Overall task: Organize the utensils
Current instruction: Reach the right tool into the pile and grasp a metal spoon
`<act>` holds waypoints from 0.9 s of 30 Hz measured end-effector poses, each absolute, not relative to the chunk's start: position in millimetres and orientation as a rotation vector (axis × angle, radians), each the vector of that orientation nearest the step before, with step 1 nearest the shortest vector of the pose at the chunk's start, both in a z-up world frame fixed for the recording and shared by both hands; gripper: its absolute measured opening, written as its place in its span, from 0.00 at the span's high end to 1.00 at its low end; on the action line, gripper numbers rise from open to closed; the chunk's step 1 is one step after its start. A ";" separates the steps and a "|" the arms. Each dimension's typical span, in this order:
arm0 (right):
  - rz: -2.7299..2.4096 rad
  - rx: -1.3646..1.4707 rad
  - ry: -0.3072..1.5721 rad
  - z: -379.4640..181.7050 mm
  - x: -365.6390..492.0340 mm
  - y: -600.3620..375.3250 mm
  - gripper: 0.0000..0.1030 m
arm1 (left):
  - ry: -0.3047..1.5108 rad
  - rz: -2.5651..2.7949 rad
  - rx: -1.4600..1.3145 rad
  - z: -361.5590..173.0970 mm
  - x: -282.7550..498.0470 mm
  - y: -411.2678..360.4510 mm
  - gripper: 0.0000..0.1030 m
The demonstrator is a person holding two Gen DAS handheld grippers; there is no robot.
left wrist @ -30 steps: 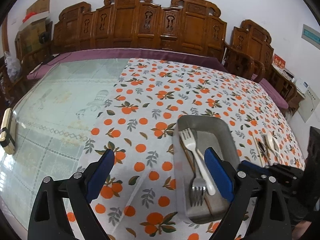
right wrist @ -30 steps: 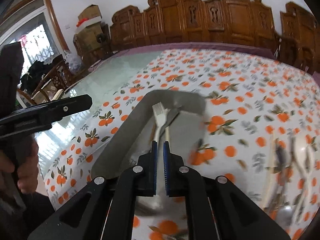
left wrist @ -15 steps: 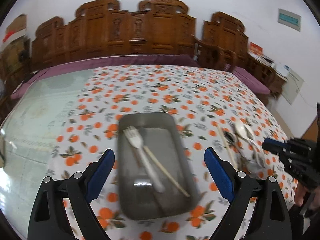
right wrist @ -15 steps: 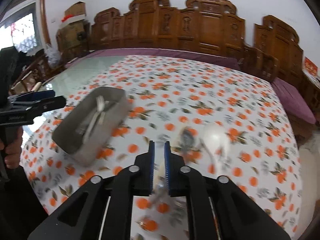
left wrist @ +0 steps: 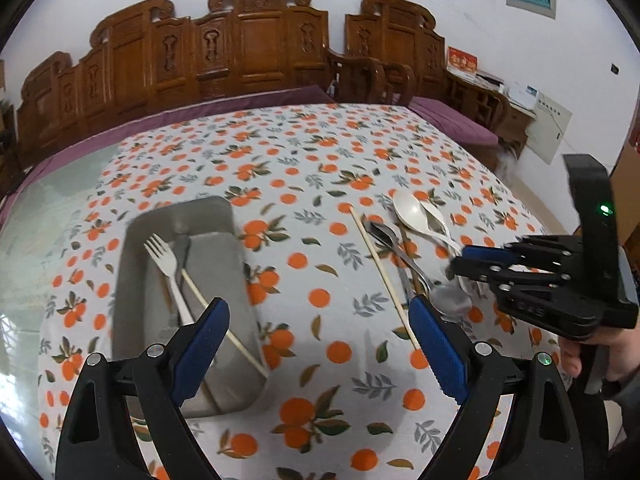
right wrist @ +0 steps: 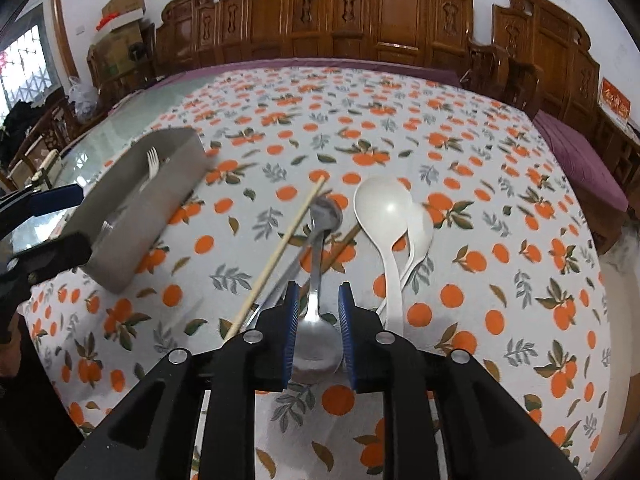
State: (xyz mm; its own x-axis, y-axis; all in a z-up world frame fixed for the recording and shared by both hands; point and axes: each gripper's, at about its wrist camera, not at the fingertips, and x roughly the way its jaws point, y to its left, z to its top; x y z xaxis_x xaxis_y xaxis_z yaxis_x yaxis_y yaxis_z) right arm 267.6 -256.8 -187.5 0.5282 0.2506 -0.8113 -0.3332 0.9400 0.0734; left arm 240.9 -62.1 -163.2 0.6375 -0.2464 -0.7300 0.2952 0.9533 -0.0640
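Observation:
A grey metal tray (left wrist: pixel 138 240) (right wrist: pixel 132 224) lies on the orange-print tablecloth and holds a fork (left wrist: pixel 166 264) and a chopstick (left wrist: pixel 224 324). To its right lie a loose chopstick (left wrist: pixel 380 272) (right wrist: pixel 280 248), metal spoons (left wrist: pixel 386 236) (right wrist: pixel 320 240) and two white spoons (left wrist: pixel 408 208) (right wrist: pixel 384 208). My left gripper (left wrist: pixel 320 320) is open and empty above the cloth between tray and pile. My right gripper (right wrist: pixel 318 304) is partly open, its jaws on either side of a metal spoon's bowl end (right wrist: pixel 316 340), not touching it; it also shows in the left wrist view (left wrist: pixel 466 262).
Carved wooden chairs (left wrist: pixel 240 48) line the table's far edge. A bare glass table part (left wrist: pixel 48 200) lies left of the cloth. The table's right edge (right wrist: pixel 600 248) drops to the floor. Cardboard boxes (right wrist: pixel 124 12) stand at the far left.
My right gripper swung from over the tray to the utensil pile on the right and opened around a metal spoon. My left gripper turned right, so the pile came into its view.

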 end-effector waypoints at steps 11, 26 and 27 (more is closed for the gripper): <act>0.400 -0.056 1.019 -207.3 302.0 -238.1 0.79 | 0.863 -0.332 0.083 -180.9 241.9 -76.5 0.15; 0.296 -0.089 1.108 -220.4 327.3 -212.3 0.79 | 0.863 -0.340 0.083 -180.8 241.3 -74.9 0.15; 0.293 -0.090 1.110 -221.2 327.9 -211.7 0.81 | 0.862 -0.340 0.085 -180.4 241.0 -74.5 0.15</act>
